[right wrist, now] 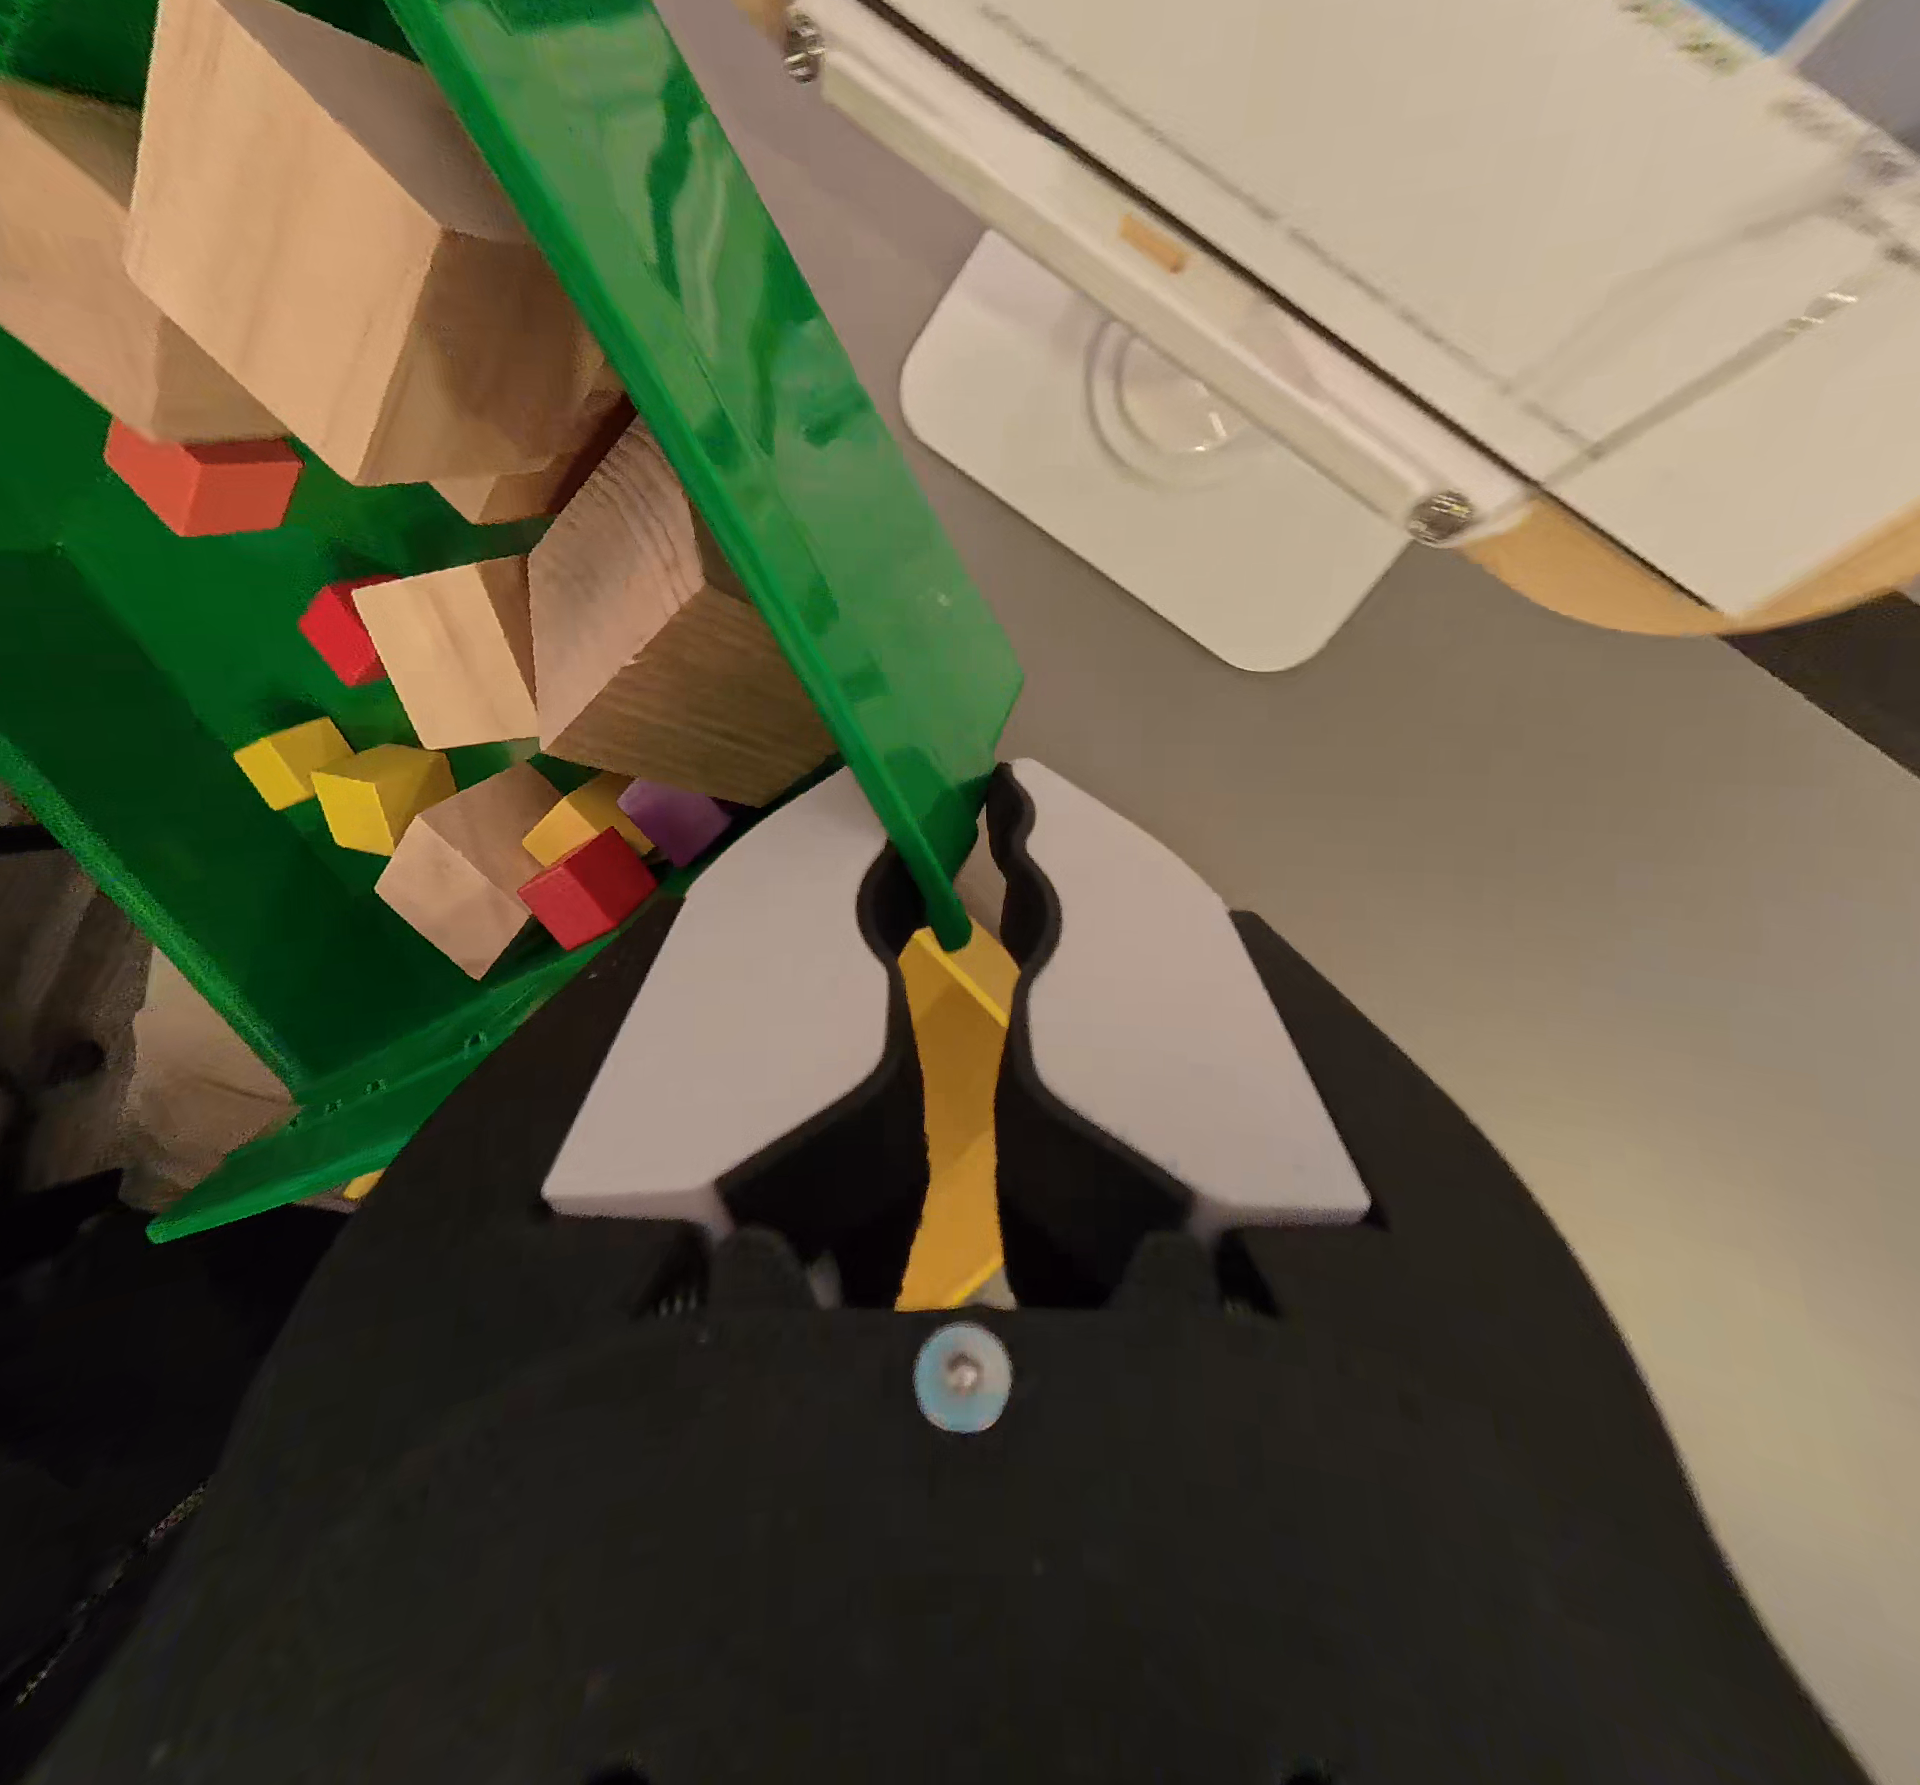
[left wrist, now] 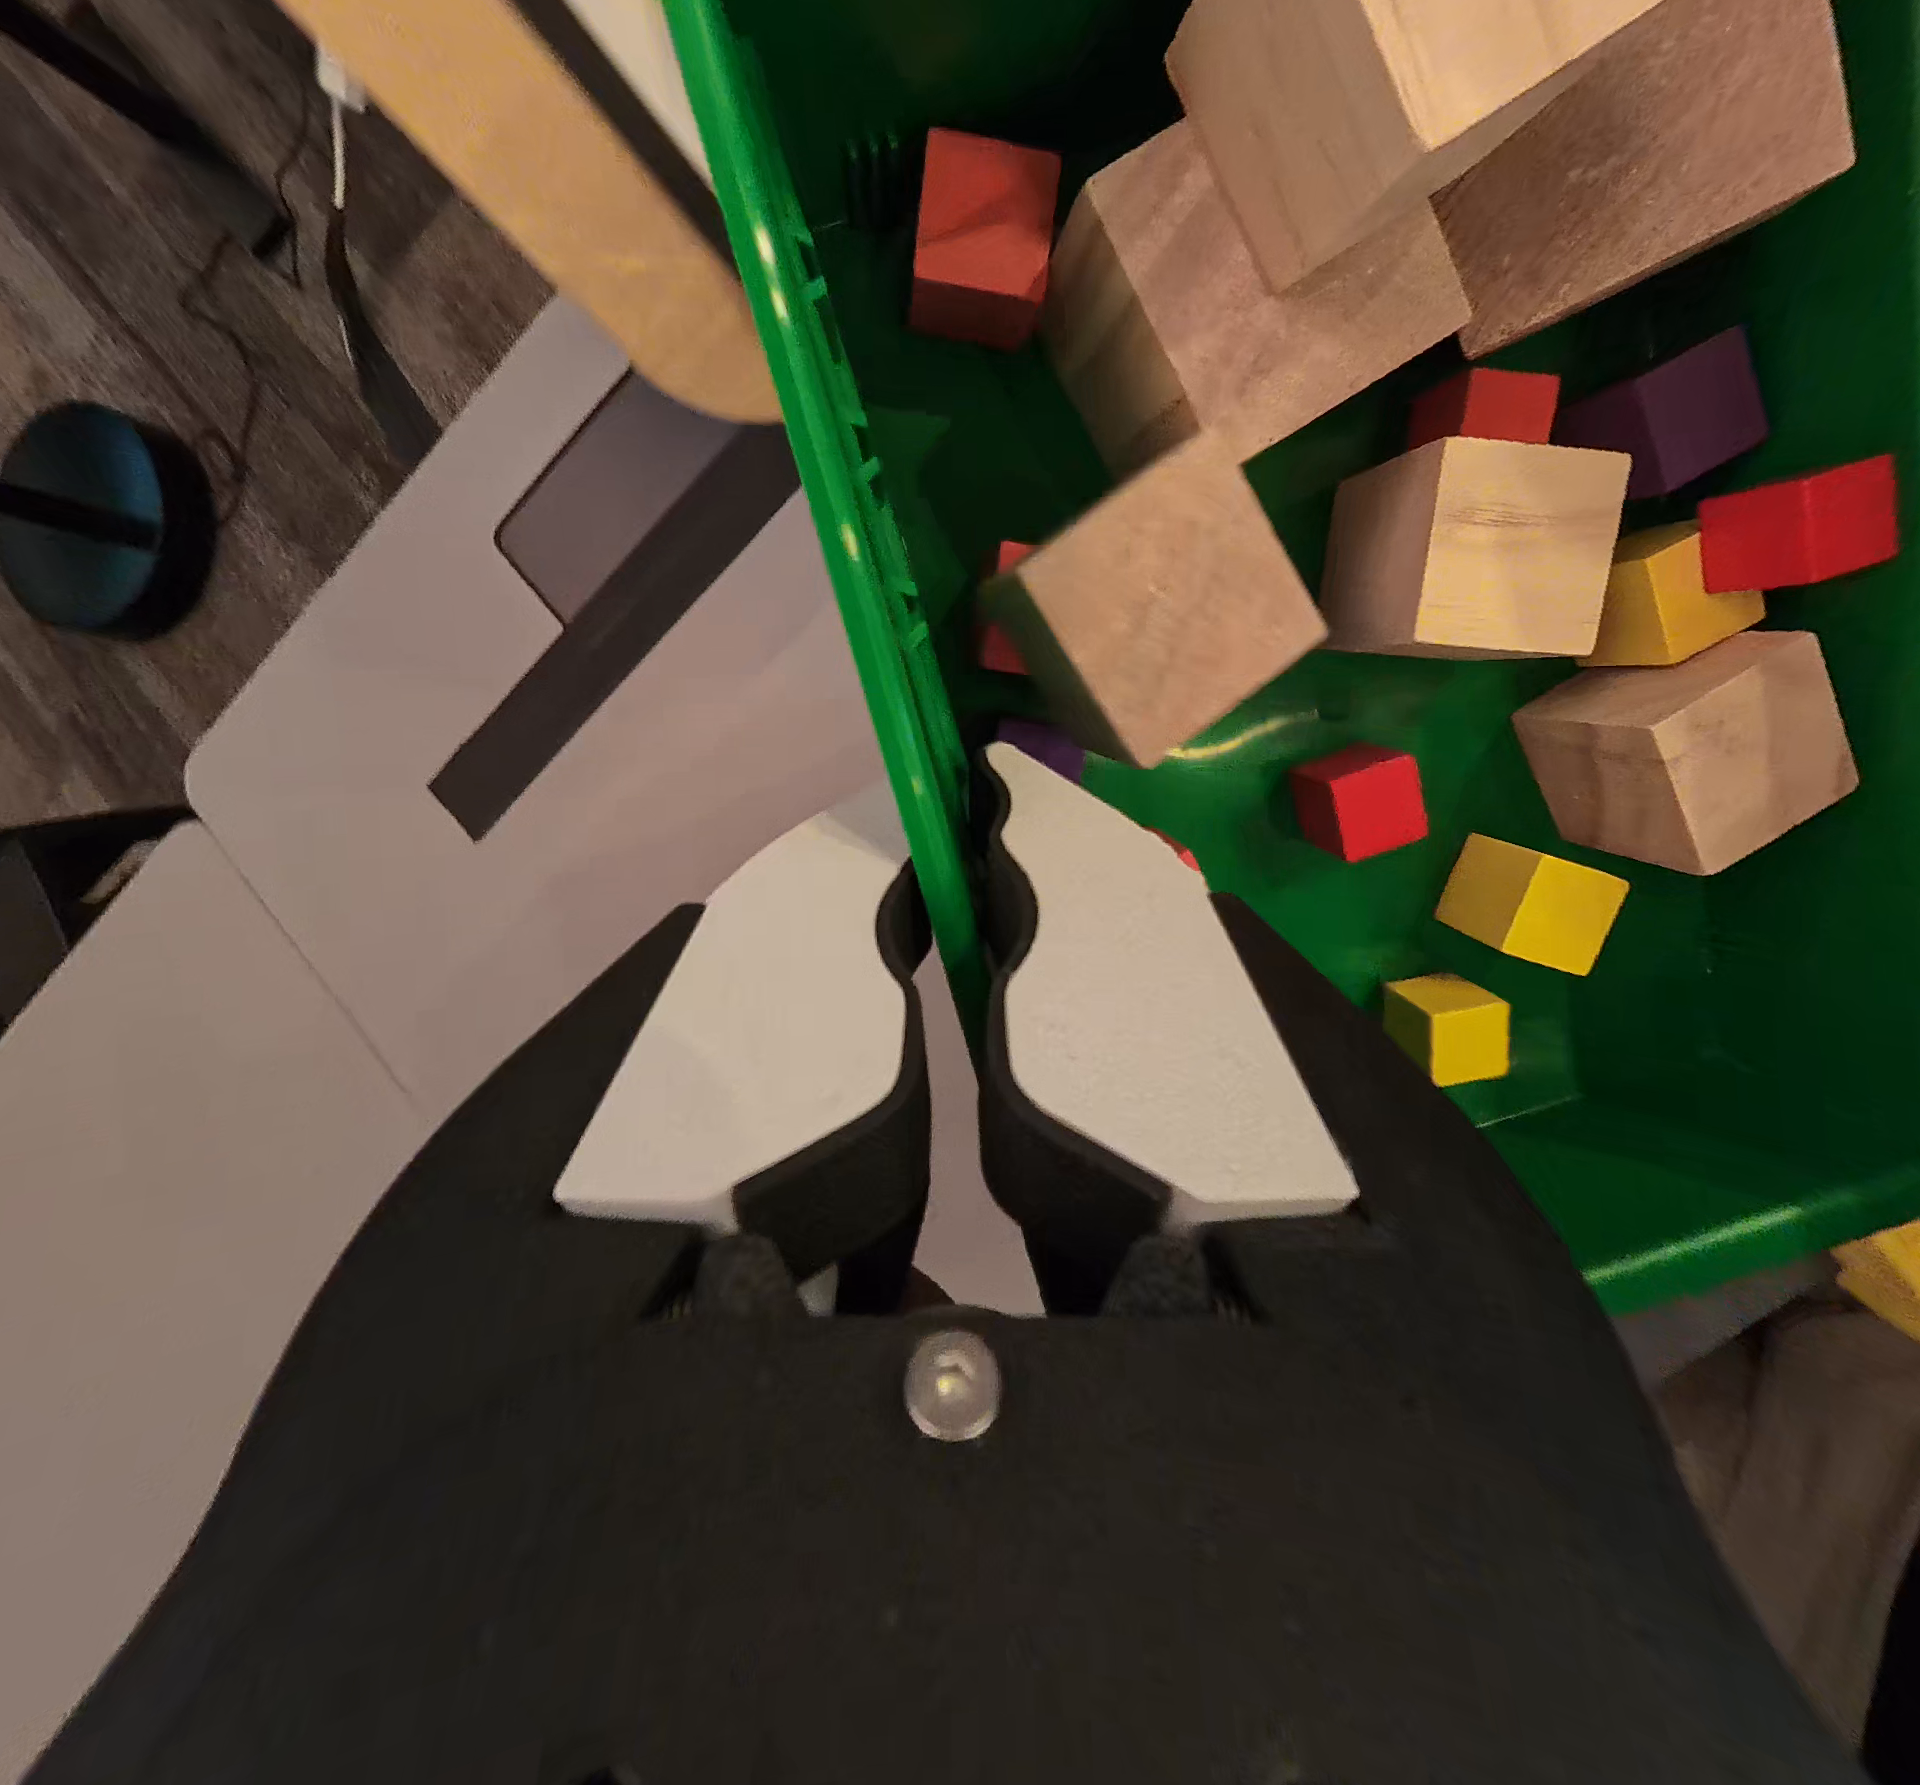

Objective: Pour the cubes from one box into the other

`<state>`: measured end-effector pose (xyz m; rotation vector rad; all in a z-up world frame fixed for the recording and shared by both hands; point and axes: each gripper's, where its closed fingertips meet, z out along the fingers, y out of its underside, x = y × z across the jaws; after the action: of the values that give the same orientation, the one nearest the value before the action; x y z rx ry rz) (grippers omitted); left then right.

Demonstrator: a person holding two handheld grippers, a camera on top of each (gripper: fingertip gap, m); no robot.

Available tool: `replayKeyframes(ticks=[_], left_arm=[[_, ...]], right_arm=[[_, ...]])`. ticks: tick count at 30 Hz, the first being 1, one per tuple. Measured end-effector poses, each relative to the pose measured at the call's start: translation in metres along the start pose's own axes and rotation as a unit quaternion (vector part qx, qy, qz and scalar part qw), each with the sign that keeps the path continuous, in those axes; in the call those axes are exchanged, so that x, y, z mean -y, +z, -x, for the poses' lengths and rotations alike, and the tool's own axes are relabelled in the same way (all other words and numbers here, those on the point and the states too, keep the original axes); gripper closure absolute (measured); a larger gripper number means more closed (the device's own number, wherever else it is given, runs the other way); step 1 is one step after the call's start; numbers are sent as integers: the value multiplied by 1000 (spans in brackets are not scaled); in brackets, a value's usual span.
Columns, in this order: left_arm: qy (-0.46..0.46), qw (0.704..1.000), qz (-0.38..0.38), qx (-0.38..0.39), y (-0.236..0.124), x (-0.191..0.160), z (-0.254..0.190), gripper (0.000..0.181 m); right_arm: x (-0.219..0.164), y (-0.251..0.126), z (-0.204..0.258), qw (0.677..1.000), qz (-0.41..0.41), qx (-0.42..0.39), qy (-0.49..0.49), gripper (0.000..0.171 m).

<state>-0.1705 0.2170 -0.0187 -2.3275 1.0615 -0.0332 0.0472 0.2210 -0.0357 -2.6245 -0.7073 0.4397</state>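
A green plastic box [left wrist: 1714,1060] is tilted steeply. Large plain wooden cubes [left wrist: 1164,592] and small red [left wrist: 1356,800], yellow [left wrist: 1527,904] and purple cubes [left wrist: 1673,410] tumble inside it, some blurred. My left gripper [left wrist: 982,790] is shut on the box's thin side wall. My right gripper [right wrist: 997,790] is shut on the opposite wall of the green box [right wrist: 727,385], with the wooden cubes [right wrist: 291,249] to its left. A yellow box [right wrist: 956,1112] shows below through the right fingers' gap, and a corner of it shows in the left wrist view [left wrist: 1886,1268].
A white table surface [left wrist: 312,1008] lies under the left gripper, with a wood-edged panel [left wrist: 468,125] beyond and a dark round object [left wrist: 88,520] on the floor. A white stand base [right wrist: 1143,447] and a white panel with a clear plate [right wrist: 1351,125] sit beyond the right gripper.
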Motion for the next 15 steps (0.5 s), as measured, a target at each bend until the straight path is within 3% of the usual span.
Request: replayKeyframes(ticks=[15], left_arm=[[30, 998, -49, 11, 35, 85, -40, 178]], right_arm=[[-21, -37, -85, 997, -52, -48, 45, 164]])
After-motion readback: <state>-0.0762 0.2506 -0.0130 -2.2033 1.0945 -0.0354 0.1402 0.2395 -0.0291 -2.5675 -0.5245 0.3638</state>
